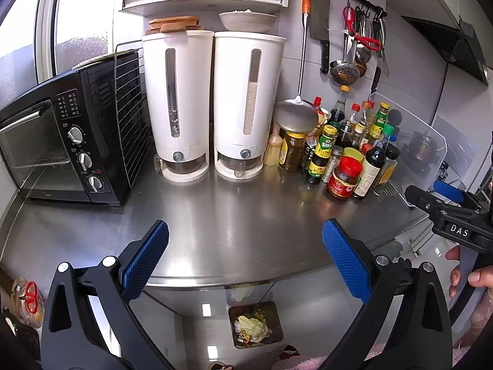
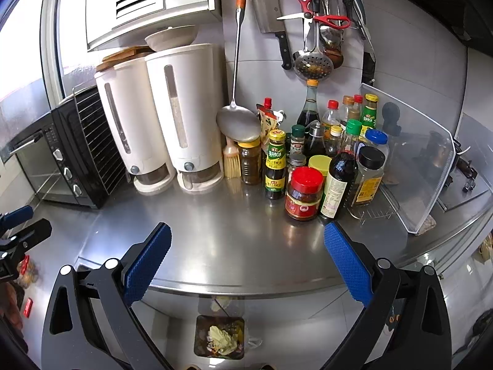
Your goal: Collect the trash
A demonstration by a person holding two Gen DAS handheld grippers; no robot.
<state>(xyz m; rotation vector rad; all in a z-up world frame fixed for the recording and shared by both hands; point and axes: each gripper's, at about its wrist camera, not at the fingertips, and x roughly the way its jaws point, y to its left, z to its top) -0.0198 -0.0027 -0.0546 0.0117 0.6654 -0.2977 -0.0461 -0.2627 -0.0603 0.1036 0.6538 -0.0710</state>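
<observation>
- The left gripper (image 1: 245,259) is spread wide and holds nothing. The right gripper (image 2: 246,262) is spread wide too, also with nothing in it.
- Both hang over the front edge of the shiny steel desk (image 1: 234,209), side by side.
- I see no loose trash on the bare part of the desk. The trash I can see is down in the bin (image 1: 255,323) on the floor, just in front of the desk (it shows in the right view too (image 2: 219,334)).
- On top of the bin lies a crumpled pale-yellow wad (image 1: 251,326). It looks like paper or a soft wrapper, though I cannot tell which.
- My guess is that it is very light and squishy. It will fold when squeezed, so it will not break.
- A good spot to pinch is the thick, bunched middle, not a thin flap that may tear or slip out.
- The jars and bottles (image 2: 326,166) at the back look full and in use, so I would leave them alone (glass is heavy and can break).
</observation>
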